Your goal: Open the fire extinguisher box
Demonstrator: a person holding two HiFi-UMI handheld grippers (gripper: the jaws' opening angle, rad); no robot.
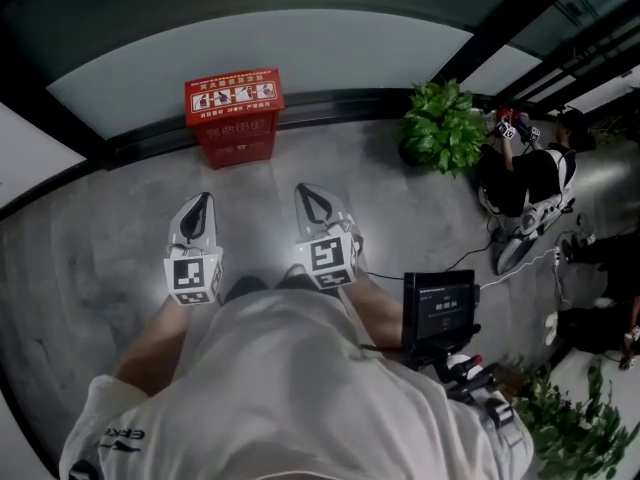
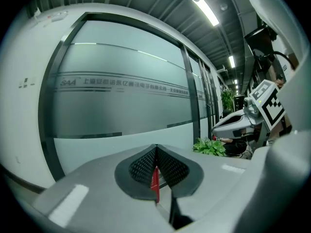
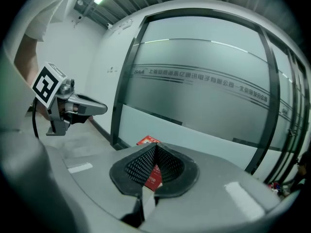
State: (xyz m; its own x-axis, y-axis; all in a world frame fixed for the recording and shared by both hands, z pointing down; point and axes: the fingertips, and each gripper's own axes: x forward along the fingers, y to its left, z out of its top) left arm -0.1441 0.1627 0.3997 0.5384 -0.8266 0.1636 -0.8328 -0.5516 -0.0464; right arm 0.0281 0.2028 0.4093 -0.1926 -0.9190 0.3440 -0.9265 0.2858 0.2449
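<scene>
A red fire extinguisher box (image 1: 235, 115) with a white pictogram label stands on the grey floor against the glass wall, its lid down. Well short of it, both grippers point toward it side by side. My left gripper (image 1: 203, 200) is shut and empty; in the left gripper view a red sliver of the box (image 2: 156, 181) shows behind its closed tips (image 2: 156, 147). My right gripper (image 1: 311, 190) is shut and empty too. The box (image 3: 148, 141) peeks out past its tips (image 3: 156, 145) in the right gripper view.
A potted green plant (image 1: 443, 125) stands to the right of the box. A seated person (image 1: 530, 183) is at the far right by cables on the floor. A black screen unit (image 1: 439, 308) hangs at my right hip. Frosted glass with dark frames (image 3: 209, 96) backs the box.
</scene>
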